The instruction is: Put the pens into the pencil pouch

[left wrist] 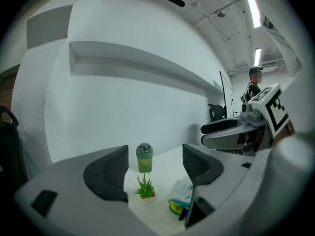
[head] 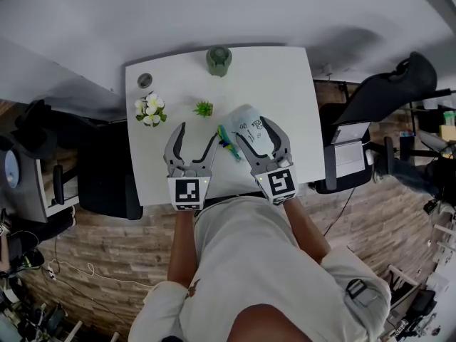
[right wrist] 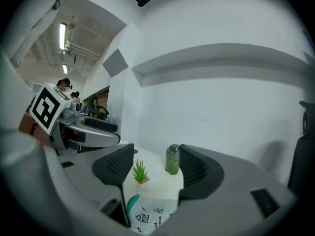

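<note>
The pencil pouch (head: 249, 125), pale with small printed drawings, lies on the white table (head: 285, 84). Green and blue pens (head: 228, 144) stick out of its left, open end. My left gripper (head: 197, 132) hovers open and empty just left of the pens. My right gripper (head: 255, 128) hovers open over the pouch, holding nothing. The left gripper view shows its gripper (left wrist: 153, 168) open, with the pouch (left wrist: 184, 187) and pens (left wrist: 179, 208) low at the right. In the right gripper view that gripper (right wrist: 155, 166) stands open above the pouch (right wrist: 152, 214).
On the table stand a green bottle (head: 219, 60), a small spiky plant (head: 204, 108), a pot of white flowers (head: 150, 110) and a small grey round thing (head: 144, 80). A black chair (head: 107, 184) stands left of the table and another chair (head: 349, 155) right.
</note>
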The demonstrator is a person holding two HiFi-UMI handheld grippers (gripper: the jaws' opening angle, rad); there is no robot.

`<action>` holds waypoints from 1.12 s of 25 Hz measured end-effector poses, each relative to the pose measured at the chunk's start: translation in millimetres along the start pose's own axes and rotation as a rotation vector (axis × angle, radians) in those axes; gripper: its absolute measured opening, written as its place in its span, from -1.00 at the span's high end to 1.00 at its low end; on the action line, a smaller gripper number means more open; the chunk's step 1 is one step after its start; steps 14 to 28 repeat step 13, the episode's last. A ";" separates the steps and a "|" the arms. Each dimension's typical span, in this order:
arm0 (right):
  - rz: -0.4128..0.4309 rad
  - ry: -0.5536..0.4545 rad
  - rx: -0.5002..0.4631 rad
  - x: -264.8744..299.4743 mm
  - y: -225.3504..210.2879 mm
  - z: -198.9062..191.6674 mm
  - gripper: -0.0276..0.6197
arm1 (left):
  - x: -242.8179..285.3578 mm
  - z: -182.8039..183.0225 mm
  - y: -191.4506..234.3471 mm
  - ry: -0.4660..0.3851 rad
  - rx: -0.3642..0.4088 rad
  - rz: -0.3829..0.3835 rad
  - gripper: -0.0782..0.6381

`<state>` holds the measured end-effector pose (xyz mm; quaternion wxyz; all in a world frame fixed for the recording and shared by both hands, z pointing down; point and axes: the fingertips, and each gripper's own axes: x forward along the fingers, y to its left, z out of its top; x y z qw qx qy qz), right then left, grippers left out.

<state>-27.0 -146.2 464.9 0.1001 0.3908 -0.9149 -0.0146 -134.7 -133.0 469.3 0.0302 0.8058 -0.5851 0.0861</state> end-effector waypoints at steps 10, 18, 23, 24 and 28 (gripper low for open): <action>-0.051 0.007 0.007 -0.4 -2.6 1.5 0.04 | 4.9 1.2 4.8 -0.007 0.012 -0.027 -0.13; -0.066 0.012 0.009 -0.6 -4.0 1.0 0.05 | 6.7 2.9 5.9 -0.015 0.008 -0.034 -0.13; -0.066 0.012 0.009 -0.6 -4.0 1.0 0.05 | 6.7 2.9 5.9 -0.015 0.008 -0.034 -0.13; -0.066 0.012 0.009 -0.6 -4.0 1.0 0.05 | 6.7 2.9 5.9 -0.015 0.008 -0.034 -0.13; -0.066 0.012 0.009 -0.6 -4.0 1.0 0.05 | 6.7 2.9 5.9 -0.015 0.008 -0.034 -0.13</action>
